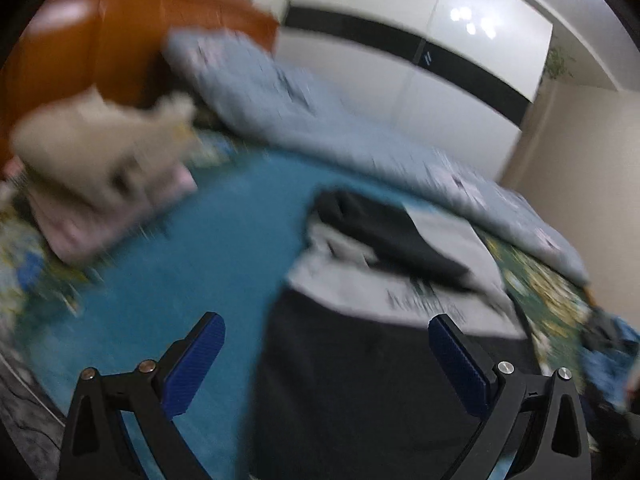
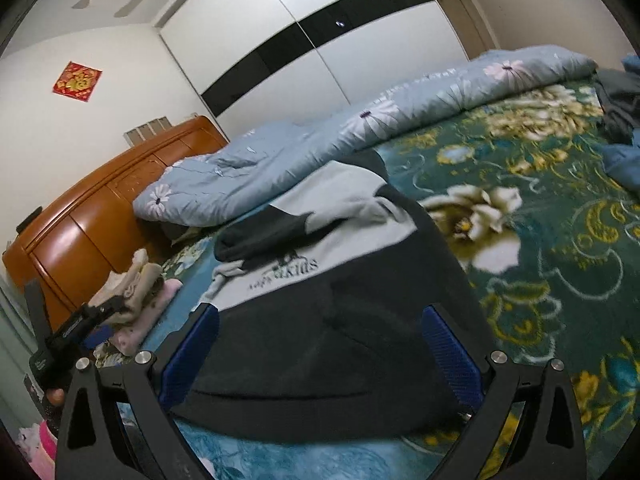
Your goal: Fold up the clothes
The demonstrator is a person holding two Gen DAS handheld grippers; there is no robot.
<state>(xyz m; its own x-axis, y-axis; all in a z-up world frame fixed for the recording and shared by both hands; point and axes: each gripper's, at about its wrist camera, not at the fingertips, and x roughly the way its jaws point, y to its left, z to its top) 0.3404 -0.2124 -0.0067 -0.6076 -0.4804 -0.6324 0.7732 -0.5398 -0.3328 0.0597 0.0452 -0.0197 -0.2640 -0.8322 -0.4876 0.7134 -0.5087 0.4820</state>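
Left view motion-blurred; right sharper; glare on wardrobe (image 1: 472, 28).

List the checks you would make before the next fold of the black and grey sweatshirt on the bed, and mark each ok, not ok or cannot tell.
1. Left gripper open and empty: ok.
2. Right gripper open and empty: ok.
3. Black and grey sweatshirt lies on the floral bedspread, before both grippers: ok.
4. Sweatshirt lies smooth: not ok, black part bunched on the grey chest.
5. Folded pile lies apart from the sweatshirt: ok.
6. Left wrist view sharp enough to aim: not ok, blurred.
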